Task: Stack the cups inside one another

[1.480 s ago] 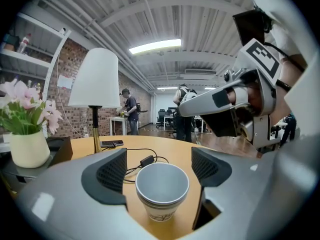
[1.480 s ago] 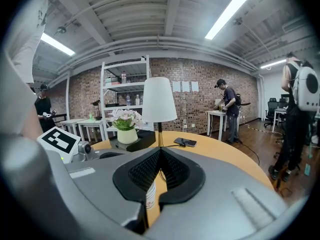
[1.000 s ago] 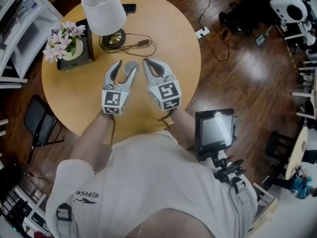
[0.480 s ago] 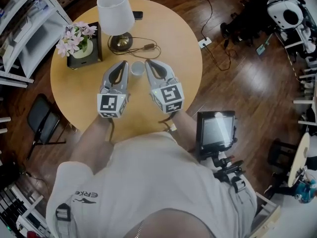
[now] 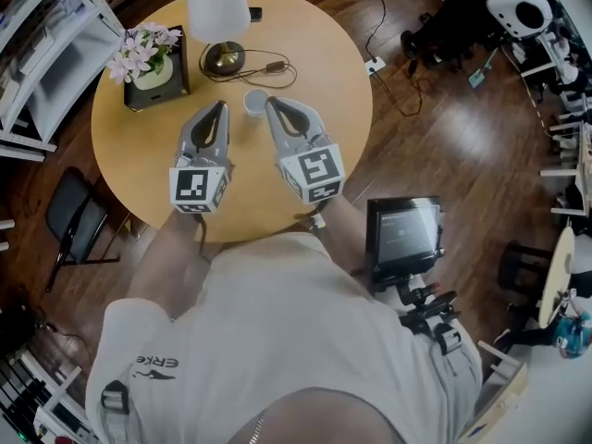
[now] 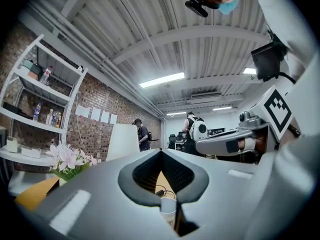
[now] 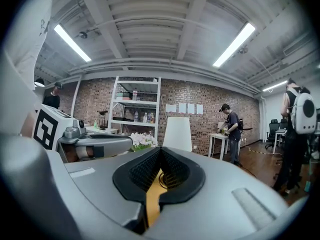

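A white paper cup [image 5: 255,103] stands upright on the round wooden table [image 5: 139,155], just past and between the tips of both grippers. My left gripper [image 5: 220,106] is shut with nothing in it, its tips left of the cup. My right gripper [image 5: 271,102] is also shut and empty, close to the cup's right side. In the left gripper view the cup [image 6: 168,212] shows low through the gap behind the shut left gripper [image 6: 161,151]. The right gripper view shows only bare tabletop through the shut right gripper [image 7: 160,149]. Whether more cups sit inside this one is hidden.
A white-shaded lamp [image 5: 217,7] with its cable [image 5: 268,67] stands at the table's far side, a potted flower [image 5: 148,58] at far left, a dark phone [image 5: 254,13] behind the lamp. A monitor on a stand [image 5: 404,234] is by my right, a folding chair [image 5: 69,220] by my left.
The left gripper was open around the cup; it has let go, drawn back and shut. Both grippers have risen and the cup stays on the table.
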`<state>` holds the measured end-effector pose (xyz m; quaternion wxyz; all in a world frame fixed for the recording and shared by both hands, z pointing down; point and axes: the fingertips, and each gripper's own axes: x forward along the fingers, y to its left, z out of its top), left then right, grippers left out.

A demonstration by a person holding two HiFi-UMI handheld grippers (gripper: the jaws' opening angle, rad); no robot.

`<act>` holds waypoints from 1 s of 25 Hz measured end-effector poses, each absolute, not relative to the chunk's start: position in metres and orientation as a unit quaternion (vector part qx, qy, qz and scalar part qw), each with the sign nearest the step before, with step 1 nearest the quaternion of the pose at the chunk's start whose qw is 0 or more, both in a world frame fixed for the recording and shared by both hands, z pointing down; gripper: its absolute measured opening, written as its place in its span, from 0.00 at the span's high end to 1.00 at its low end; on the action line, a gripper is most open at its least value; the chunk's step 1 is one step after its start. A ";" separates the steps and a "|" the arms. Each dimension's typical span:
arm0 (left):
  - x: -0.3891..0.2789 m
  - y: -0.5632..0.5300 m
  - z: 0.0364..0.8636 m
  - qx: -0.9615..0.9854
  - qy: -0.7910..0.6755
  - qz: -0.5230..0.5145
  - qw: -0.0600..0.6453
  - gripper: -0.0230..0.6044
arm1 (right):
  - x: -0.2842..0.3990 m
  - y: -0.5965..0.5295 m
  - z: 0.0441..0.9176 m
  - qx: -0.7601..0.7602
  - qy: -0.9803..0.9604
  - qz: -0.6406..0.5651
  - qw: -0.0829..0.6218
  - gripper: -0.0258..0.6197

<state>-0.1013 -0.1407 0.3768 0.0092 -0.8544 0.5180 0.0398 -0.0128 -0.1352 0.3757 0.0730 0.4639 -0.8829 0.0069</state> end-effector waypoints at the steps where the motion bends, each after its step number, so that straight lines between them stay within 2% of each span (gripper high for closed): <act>1: -0.102 -0.136 0.377 -0.855 0.517 0.043 0.007 0.96 | -0.014 -0.129 0.375 0.466 -0.882 0.006 0.075 0.94; 14: -0.111 -0.068 0.374 -0.829 0.559 0.032 0.010 0.96 | -0.009 -0.061 0.379 0.432 -0.899 0.010 0.070 0.94; 25: -0.090 0.002 0.365 -0.783 0.622 0.013 0.014 0.96 | 0.040 -0.010 0.372 0.386 -0.922 0.018 0.038 0.94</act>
